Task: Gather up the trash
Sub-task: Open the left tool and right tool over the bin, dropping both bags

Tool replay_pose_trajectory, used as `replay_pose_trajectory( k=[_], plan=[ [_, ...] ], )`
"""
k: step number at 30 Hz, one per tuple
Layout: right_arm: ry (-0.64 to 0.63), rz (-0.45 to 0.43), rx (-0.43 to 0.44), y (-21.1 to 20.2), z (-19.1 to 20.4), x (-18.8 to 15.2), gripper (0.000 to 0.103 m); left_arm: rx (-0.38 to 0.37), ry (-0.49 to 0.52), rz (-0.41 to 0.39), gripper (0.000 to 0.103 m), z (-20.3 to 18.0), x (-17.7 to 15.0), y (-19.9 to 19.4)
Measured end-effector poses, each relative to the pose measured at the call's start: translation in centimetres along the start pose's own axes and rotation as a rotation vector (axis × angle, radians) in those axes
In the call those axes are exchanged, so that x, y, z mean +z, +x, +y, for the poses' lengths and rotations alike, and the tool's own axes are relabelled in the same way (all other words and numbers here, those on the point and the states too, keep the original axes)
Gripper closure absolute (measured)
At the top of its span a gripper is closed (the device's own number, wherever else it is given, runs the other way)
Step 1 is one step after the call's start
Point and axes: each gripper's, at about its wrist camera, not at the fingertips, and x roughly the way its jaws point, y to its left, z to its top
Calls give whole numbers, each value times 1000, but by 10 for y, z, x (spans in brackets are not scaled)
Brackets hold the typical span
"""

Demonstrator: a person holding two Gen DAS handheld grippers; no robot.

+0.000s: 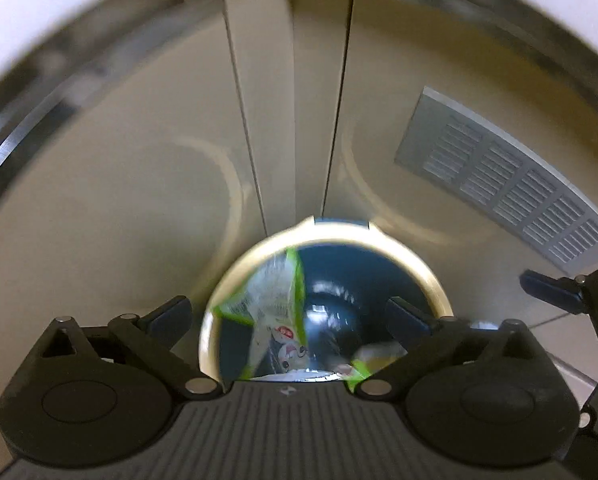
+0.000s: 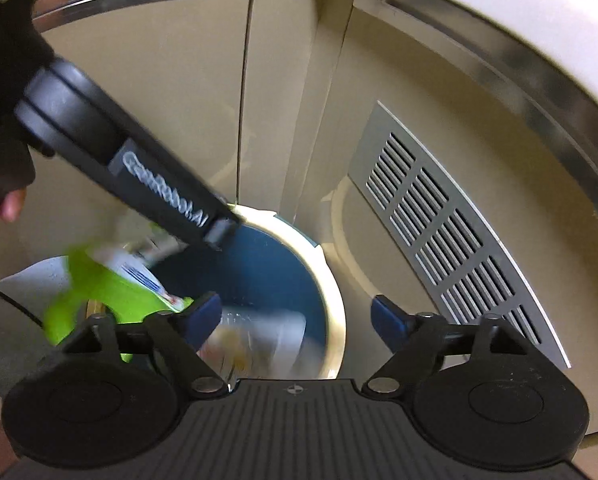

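While both jaws gape empty: one bin, one green wrapper dropping in, one vent grille.

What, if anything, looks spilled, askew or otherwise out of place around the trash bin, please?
Nothing has clearly spilled. The green-and-white wrapper is blurred and tilted inside the blue bin, and more blurred wrappers lie at its bottom. Both the left gripper and right gripper are open above it.

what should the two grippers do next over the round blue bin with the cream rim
Probably lift both grippers clear and go for more trash. The left gripper and right gripper both stand open with nothing pinched, right above the round blue bin with the cream rim. The green and white wrapper is loose at its mouth, so the drop looks done.
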Motion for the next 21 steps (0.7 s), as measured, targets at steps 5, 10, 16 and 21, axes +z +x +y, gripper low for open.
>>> replay_pose_trajectory(
  k=[5,10,16,21],
  plan=[
    [10,-18,-10,-25,-4,0,16,30,56,-32,0,3,-8,-35],
    [38,-77,6,-73,-11,1,13,13,-1,-86,0,18,-27,-88],
    [16,-148,35,-111,-5,-2,9,-24,-73,-97,0,24,-57,-124],
    [46,-136,58,-113,-7,-1,9,1,-19,-77,0,16,-66,-131]
  ],
)
